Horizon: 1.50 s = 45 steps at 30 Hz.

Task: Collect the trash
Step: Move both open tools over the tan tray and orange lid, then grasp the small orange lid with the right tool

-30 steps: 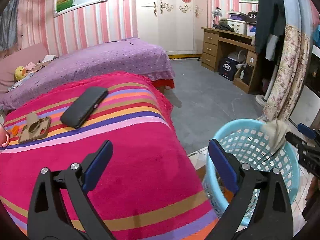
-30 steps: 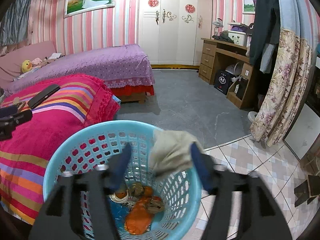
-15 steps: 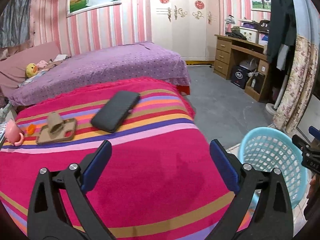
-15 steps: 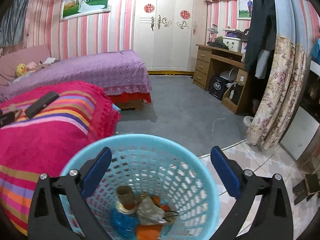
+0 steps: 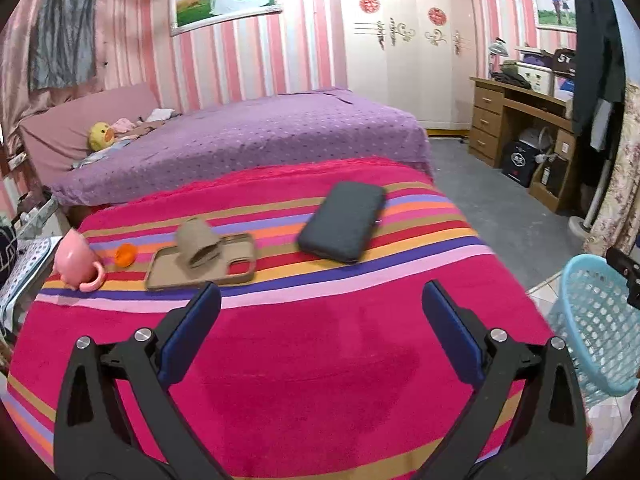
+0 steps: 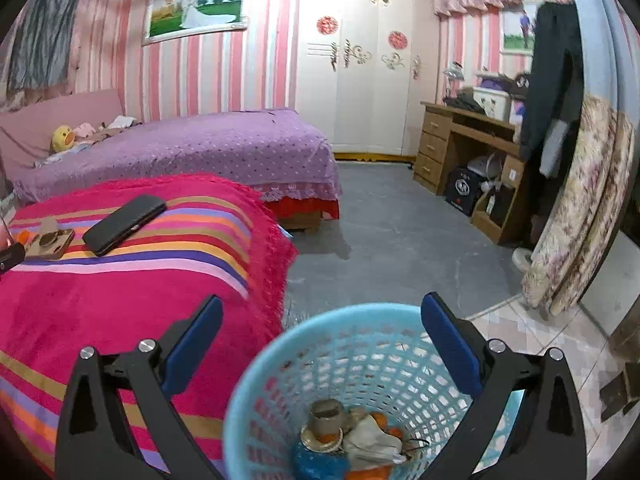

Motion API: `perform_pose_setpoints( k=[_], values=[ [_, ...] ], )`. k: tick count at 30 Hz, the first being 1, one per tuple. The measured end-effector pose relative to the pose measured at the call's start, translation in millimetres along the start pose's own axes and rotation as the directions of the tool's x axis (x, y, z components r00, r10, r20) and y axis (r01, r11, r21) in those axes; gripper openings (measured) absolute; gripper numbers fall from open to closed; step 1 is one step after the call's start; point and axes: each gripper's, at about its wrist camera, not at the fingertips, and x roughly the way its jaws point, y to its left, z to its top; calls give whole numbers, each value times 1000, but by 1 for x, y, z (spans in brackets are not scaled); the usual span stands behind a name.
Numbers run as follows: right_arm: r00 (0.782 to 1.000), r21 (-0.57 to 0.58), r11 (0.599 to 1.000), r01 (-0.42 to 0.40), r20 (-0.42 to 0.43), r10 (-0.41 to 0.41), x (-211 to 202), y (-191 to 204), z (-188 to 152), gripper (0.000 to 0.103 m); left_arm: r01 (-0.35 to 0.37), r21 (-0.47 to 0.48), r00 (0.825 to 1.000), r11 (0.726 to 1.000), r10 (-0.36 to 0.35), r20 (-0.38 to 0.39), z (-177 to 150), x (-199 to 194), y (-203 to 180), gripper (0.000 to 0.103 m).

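Note:
A light blue plastic basket (image 6: pixel 280 360) stands on the floor beside the striped bed; crumpled paper, a cardboard roll and orange scraps lie in its bottom. My right gripper (image 6: pixel 320 344) hovers over its rim, open and empty. The basket (image 5: pixel 588 320) also shows at the right edge of the left wrist view. My left gripper (image 5: pixel 320 328) is open and empty above the pink striped blanket (image 5: pixel 320 360). Farther along the bed lie a brown cardboard tube (image 5: pixel 198 242) on a tan phone case (image 5: pixel 168 268), a small orange scrap (image 5: pixel 126 255) and a pink mug (image 5: pixel 74 262) on its side.
A dark phone (image 5: pixel 342 220) lies on the blanket near the far right corner. Behind stands a purple bed (image 5: pixel 240 140) with a yellow plush duck (image 5: pixel 100 136). A wooden desk (image 6: pixel 468 144), a floral curtain (image 6: pixel 580 208) and grey floor (image 6: pixel 380 232) lie to the right.
The right gripper's jaws opened and the crumpled paper it held dropped into the basket. The left gripper swung left from the basket over the bed, bringing the mug, scrap and tube into view.

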Motion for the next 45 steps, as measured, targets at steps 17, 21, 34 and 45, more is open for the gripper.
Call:
perform_pose_setpoints(
  k=[17, 21, 34, 45],
  values=[
    [997, -52, 996, -72, -10, 72, 7, 94, 8, 97, -98, -60, 994, 993, 95, -53, -13, 21, 110, 97],
    [995, -65, 993, -94, -29, 92, 14, 118, 10, 97, -119, -93, 991, 989, 113, -69, -15, 26, 137, 97],
    [981, -74, 979, -190, -57, 186, 33, 207, 23, 97, -224, -189, 973, 956, 209, -97, -8, 35, 234, 97],
    [920, -277, 878, -389, -75, 384, 47, 385, 65, 97, -308, -182, 948, 934, 287, -135, -12, 41, 292, 97]
  ],
)
